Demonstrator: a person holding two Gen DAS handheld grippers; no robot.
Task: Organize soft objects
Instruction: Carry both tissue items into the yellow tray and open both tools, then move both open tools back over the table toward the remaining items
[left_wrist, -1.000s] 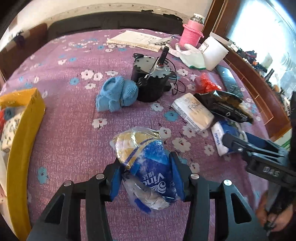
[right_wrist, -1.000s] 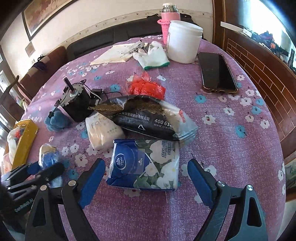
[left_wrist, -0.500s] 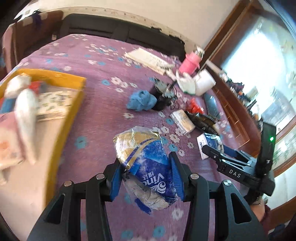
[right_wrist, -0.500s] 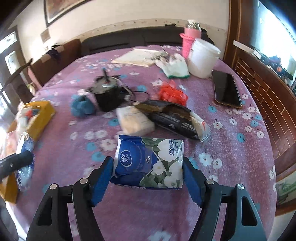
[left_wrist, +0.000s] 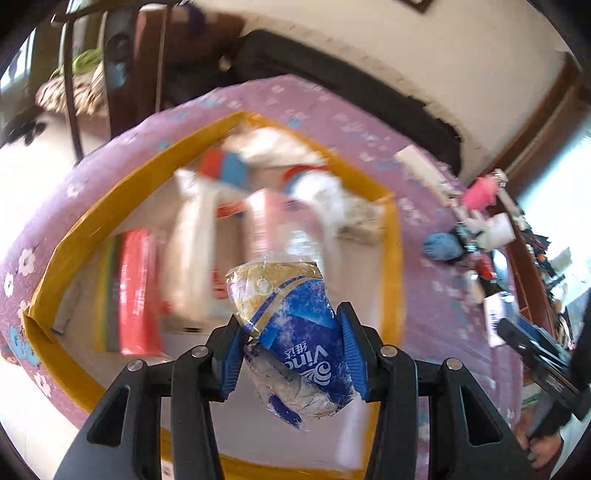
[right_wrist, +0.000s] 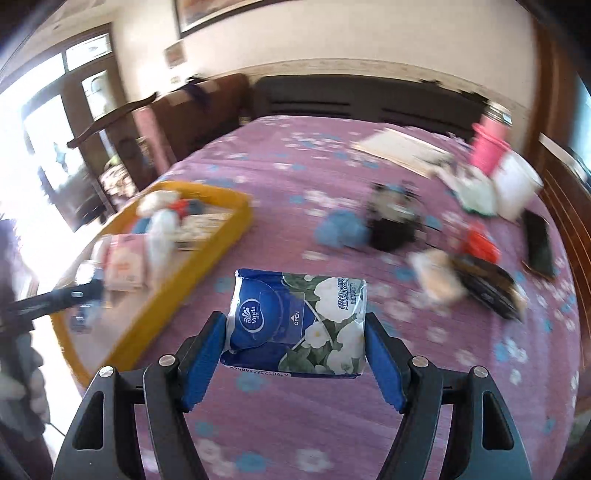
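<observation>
My left gripper (left_wrist: 293, 350) is shut on a crumpled blue and gold Vinda tissue pack (left_wrist: 295, 332) and holds it above the yellow tray (left_wrist: 110, 206). The tray holds several soft packs, blurred. My right gripper (right_wrist: 295, 347) is shut on a blue floral Vinda tissue pack (right_wrist: 299, 321), lifted above the purple flowered tablecloth (right_wrist: 461, 387). The tray (right_wrist: 207, 258) lies to its left, with the left gripper (right_wrist: 74, 295) over it.
A blue knitted item (right_wrist: 341, 229), a black motor (right_wrist: 393, 221), a beige tissue pack (right_wrist: 436, 277), a black bag (right_wrist: 487, 288), a red bag (right_wrist: 480, 243), a phone (right_wrist: 537, 243), a white tub (right_wrist: 515, 188) and a pink bottle (right_wrist: 487, 147) sit at the right.
My left gripper has swung left with its pack from the table to above the tray. My right gripper has closed on the floral pack, lifted it and moved left toward the tray.
</observation>
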